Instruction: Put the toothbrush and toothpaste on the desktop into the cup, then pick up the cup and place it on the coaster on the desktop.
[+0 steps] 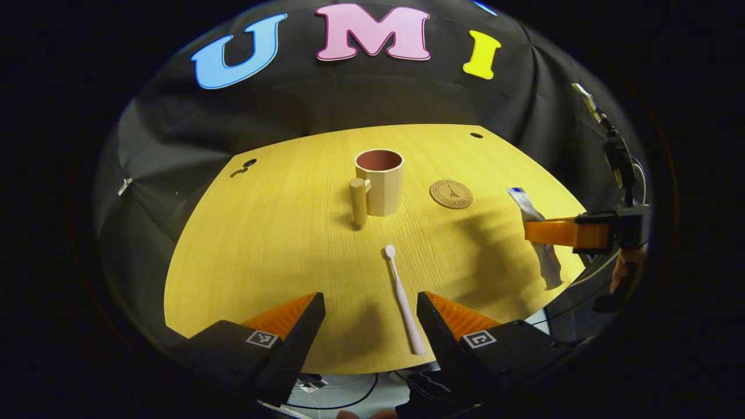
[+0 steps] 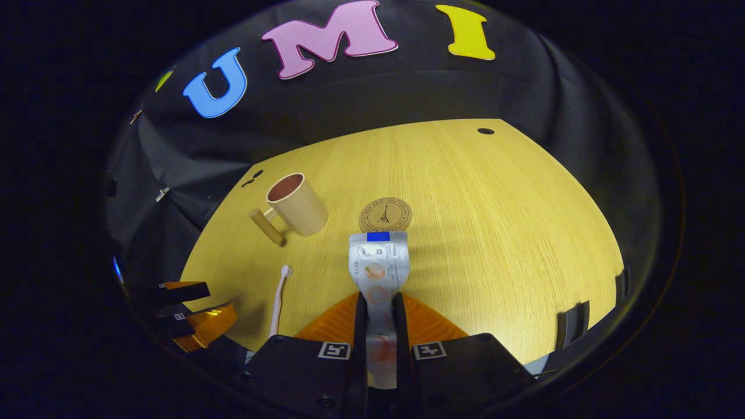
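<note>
Right tongs (image 2: 379,326) clamped the toothpaste (image 2: 378,262) (tail forward, lifted for the cup (image 2: 297,203)); left tongs (image 1: 369,326) stood apart over the toothbrush (image 1: 403,299) lying on the tabletop (image 1: 279,244), coaster (image 1: 451,194) beside the cup.

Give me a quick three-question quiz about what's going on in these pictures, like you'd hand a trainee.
1. True or false: the toothbrush is already inside the cup.
2. Which gripper holds the toothpaste tube? A) left gripper B) right gripper C) neither
3. Fill in: the cup is empty and stands on the desktop, beside the round ____.

Key
1. False: it lies flat on the desktop, between the left gripper's open fingers, untouched.
2. B: its fingers are closed on the tube, lifted off the desktop.
3. Coaster: it lies bare, apart from the cup.
</note>
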Motion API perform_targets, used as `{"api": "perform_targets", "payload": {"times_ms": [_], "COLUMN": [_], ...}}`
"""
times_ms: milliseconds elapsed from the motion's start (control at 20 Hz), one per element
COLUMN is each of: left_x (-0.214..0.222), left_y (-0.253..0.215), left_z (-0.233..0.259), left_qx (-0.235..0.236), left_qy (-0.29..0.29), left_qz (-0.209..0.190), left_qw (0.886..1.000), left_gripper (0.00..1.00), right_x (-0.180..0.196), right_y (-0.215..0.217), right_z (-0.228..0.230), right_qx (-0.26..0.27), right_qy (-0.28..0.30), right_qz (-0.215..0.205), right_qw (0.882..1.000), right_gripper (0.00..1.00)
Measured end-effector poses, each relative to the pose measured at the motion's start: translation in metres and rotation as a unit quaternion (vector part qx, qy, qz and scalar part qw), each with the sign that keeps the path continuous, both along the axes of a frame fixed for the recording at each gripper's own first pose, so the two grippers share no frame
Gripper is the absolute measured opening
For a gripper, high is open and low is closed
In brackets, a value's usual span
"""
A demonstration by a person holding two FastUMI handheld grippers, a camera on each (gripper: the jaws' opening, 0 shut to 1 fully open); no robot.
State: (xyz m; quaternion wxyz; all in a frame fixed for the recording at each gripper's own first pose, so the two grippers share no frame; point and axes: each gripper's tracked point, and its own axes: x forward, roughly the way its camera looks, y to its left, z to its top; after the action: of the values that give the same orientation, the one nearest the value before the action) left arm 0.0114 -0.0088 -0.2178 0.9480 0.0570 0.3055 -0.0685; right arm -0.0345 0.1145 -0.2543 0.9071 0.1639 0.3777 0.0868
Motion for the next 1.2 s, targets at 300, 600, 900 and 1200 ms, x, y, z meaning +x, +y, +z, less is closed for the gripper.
{"api": "perform_targets", "payload": {"times_ms": [300, 600, 900, 1200], "left_x": [0.009, 0.032, 0.038, 0.047], "left_y": [-0.008, -0.017, -0.031, -0.034], "left_z": [-0.019, -0.03, -0.046, -0.068], "left_qx": [-0.001, -0.002, -0.002, -0.011], "left_qy": [0.034, 0.057, 0.099, 0.15], "left_qz": [0.012, 0.036, 0.035, 0.057], "left_qw": [0.999, 0.998, 0.994, 0.987], "left_gripper": [0.96, 0.95, 0.94, 0.88], "right_x": [0.008, 0.01, 0.016, 0.022], "right_y": [-0.002, -0.018, -0.038, -0.045], "right_z": [0.03, 0.047, 0.044, 0.037], "right_qx": [0.022, 0.036, 0.037, 0.045], "right_qy": [-0.03, -0.051, -0.045, -0.035], "right_qz": [0.019, 0.036, 0.044, 0.043], "right_qw": [0.999, 0.997, 0.997, 0.997], "right_gripper": [0.24, 0.24, 0.24, 0.24]}}
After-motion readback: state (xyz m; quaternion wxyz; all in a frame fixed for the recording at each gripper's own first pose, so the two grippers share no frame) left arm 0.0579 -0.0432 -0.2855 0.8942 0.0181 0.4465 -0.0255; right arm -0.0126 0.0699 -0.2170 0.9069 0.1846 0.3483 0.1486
